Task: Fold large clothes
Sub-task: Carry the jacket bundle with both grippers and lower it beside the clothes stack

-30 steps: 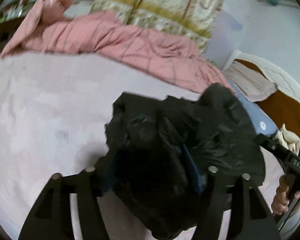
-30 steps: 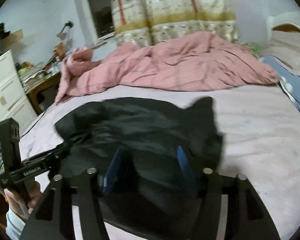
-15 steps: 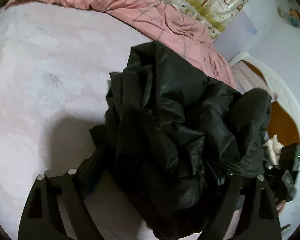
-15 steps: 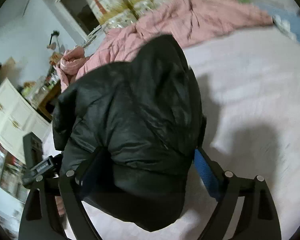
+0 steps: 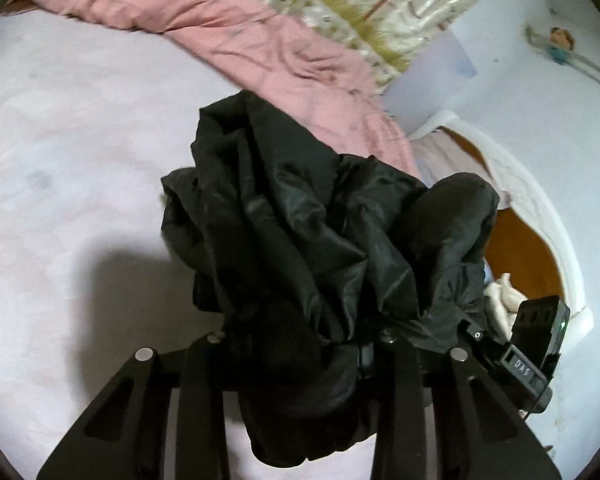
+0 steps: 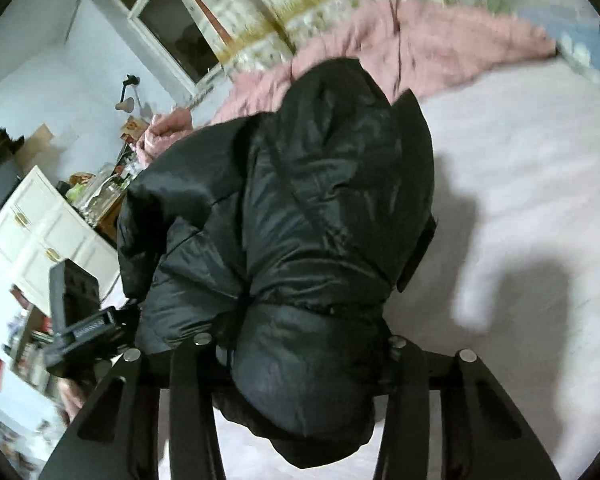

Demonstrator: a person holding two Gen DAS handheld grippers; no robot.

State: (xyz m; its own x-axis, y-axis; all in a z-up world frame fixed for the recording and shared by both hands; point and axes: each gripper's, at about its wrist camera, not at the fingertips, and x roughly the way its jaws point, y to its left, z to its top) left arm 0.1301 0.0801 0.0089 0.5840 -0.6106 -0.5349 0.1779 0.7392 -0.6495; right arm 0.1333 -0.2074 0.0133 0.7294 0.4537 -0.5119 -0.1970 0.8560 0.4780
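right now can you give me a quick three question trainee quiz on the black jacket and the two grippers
1. True or false: the puffy black quilted jacket lies spread flat on the pale pink bed sheet.
2. What rumpled thing lies along the far side of the bed? A) a blue towel B) a pink striped quilt C) a grey rug
3. Fill in: the left gripper and the right gripper are both shut on the ____.

Key: 1 false, it hangs bunched between both grippers, above the sheet. 2 B, the pink striped quilt. 3 jacket.

The black coat (image 5: 300, 240) hides both grippers' fingertips. The shelf stuff (image 6: 4, 380) at the left is too blurry.
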